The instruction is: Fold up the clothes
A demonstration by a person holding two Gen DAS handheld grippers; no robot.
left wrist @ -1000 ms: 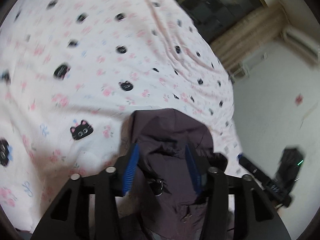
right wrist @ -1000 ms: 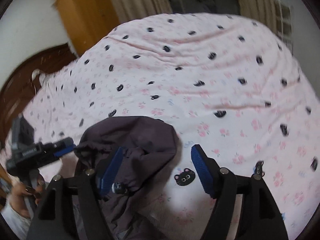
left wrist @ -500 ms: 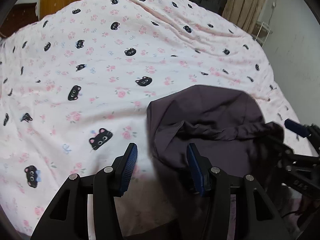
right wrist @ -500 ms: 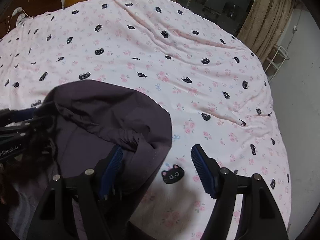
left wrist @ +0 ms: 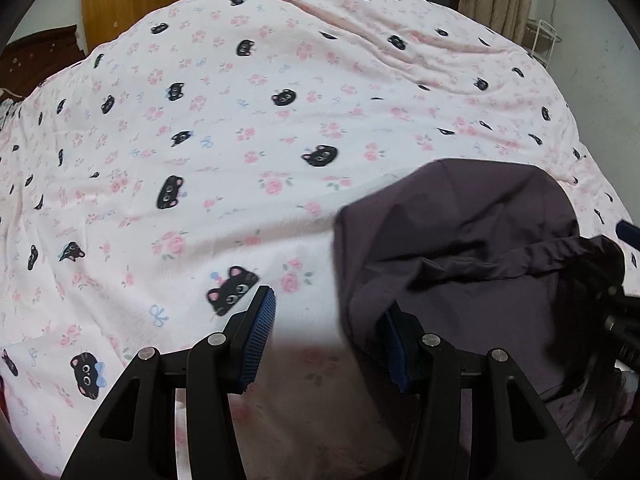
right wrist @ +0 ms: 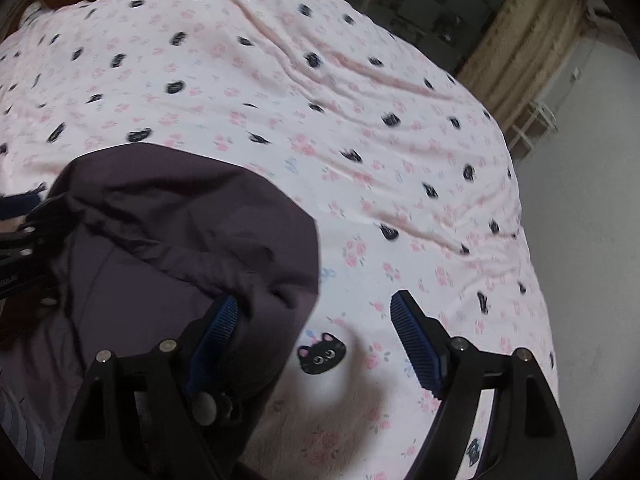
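Here the dark purple hooded garment of thin, slightly shiny fabric lies crumpled on the pink quilt printed with black cat faces and small roses, at the quilt's near edge. Its rounded hood forms the far end, the curved hood rim bulging away toward the middle of the quilt, while the body of the garment runs back toward the cameras and out of the lower frame, so its long axis goes roughly from near edge to far. A gathered, drawstring-like seam crosses it sideways just below the hood. In the left wrist view the left gripper stands released: its blue ribbed pads are apart, pink quilt shows between them, and only the pad nearer the garment sits against the cloth's left edge. In the right wrist view the right gripper has its jaws opening; one pad rests at the garment's right border, the other is over bare quilt, and the gap between them holds mostly quilt with a cat face, nothing pinched. Beyond the hood the quilt stretches wide and uncluttered, with soft ridges, up to beige curtains and a dark window. To the quilt's right lies pale floor and wall; an orange-brown wooden cabinet stands behind its far left.
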